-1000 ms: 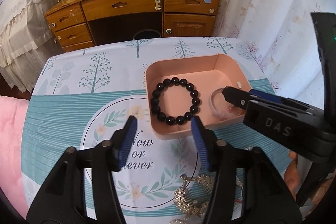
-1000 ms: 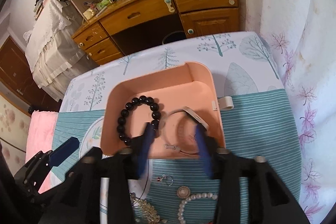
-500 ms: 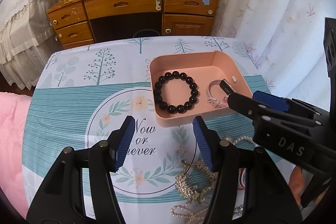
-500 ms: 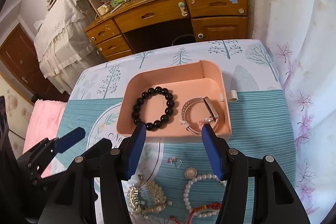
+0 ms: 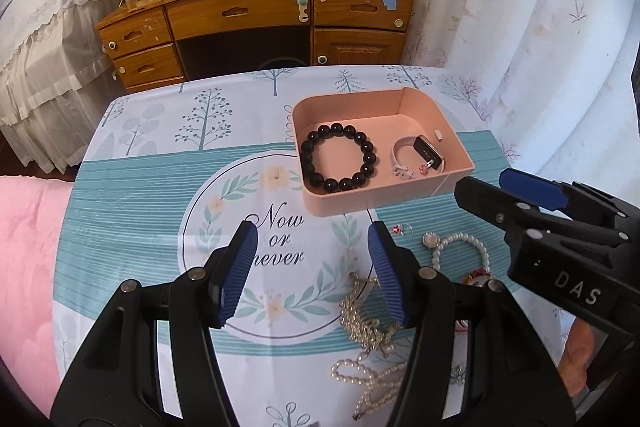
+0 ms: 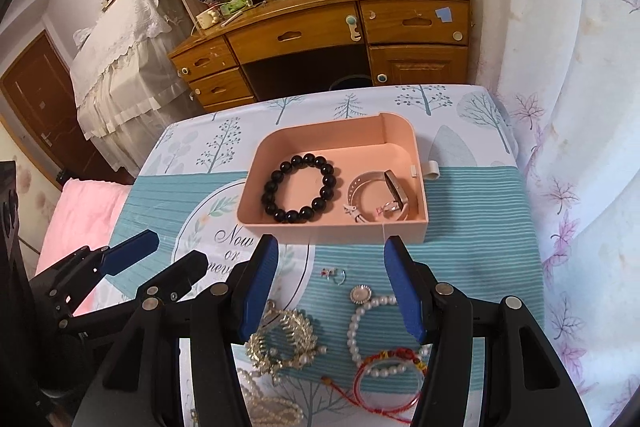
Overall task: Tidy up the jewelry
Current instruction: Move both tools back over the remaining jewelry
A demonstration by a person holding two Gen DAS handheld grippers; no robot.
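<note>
Showing red cord bracelet (image 6: 390, 379) right wrist only | left claw (image 5: 312, 269) empty

The table (image 6: 480, 227) has a cloth with trees. On it sit a pink box (image 6: 332, 231), a little ring (image 6: 334, 275), a pearl bracelet (image 6: 370, 331), a red string bracelet (image 6: 386, 383) and a gold comb (image 6: 282, 345).

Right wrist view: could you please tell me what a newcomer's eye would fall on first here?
Probably the pink tray mid-table, holding a black bead bracelet on its left and a white watch on its right. Next, the loose jewelry nearer the camera: a gold brooch, a pearl bracelet and a red cord bracelet, between the open right gripper.
</note>
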